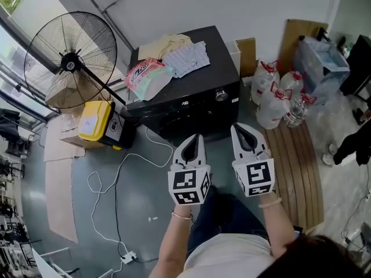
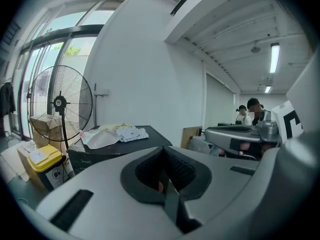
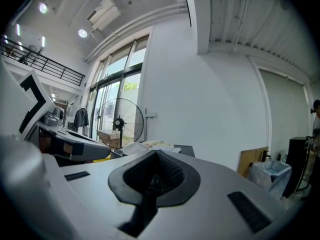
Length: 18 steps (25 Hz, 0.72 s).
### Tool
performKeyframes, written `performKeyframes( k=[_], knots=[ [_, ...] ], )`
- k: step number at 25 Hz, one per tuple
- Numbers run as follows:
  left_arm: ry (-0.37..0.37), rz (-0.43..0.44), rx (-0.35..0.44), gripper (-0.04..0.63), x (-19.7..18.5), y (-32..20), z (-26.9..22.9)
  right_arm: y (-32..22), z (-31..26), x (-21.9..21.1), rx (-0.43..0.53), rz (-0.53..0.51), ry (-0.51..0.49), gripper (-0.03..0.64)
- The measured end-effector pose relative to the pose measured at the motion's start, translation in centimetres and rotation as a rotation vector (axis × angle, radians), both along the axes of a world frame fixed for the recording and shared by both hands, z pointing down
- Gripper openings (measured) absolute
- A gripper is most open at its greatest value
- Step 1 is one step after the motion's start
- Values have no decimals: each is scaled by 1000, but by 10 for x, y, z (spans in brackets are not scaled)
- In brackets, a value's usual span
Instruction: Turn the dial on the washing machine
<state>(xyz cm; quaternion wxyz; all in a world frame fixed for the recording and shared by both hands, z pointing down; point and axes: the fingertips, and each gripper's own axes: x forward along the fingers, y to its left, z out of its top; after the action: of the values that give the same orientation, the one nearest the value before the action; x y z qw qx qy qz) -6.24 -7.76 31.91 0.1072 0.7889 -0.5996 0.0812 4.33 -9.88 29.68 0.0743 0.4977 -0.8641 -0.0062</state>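
Note:
The black washing machine (image 1: 191, 106) stands ahead on the floor, its round silver dial (image 1: 221, 95) on the front panel at the upper right. Clothes (image 1: 185, 57) and a pink-and-white bag (image 1: 148, 77) lie on its lid. My left gripper (image 1: 196, 138) and right gripper (image 1: 237, 127) hover side by side in front of the machine, short of it, both shut with nothing held. The right one is nearer the dial. In the left gripper view the left gripper (image 2: 162, 151) points past the machine (image 2: 115, 146). In the right gripper view the right gripper (image 3: 152, 156) has its jaws pressed together.
A large standing fan (image 1: 72, 59) and a yellow container (image 1: 95, 120) are left of the machine, and a white cable (image 1: 116, 178) loops over the floor. To the right are water jugs (image 1: 272, 94), a slatted wooden board (image 1: 295, 167), a plastic bin (image 1: 322, 62) and a person's legs (image 1: 353, 143).

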Motion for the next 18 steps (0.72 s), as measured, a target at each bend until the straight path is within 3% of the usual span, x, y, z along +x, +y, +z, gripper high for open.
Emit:
performKeyframes(
  k=[7, 18],
  knots=[
    [-12, -7, 1, 14, -14, -45, 20, -44, 21, -11, -22, 8, 20, 28],
    [-52, 52, 3, 14, -14, -110, 54, -112, 58, -28, -38, 17, 75, 29]
  ],
)
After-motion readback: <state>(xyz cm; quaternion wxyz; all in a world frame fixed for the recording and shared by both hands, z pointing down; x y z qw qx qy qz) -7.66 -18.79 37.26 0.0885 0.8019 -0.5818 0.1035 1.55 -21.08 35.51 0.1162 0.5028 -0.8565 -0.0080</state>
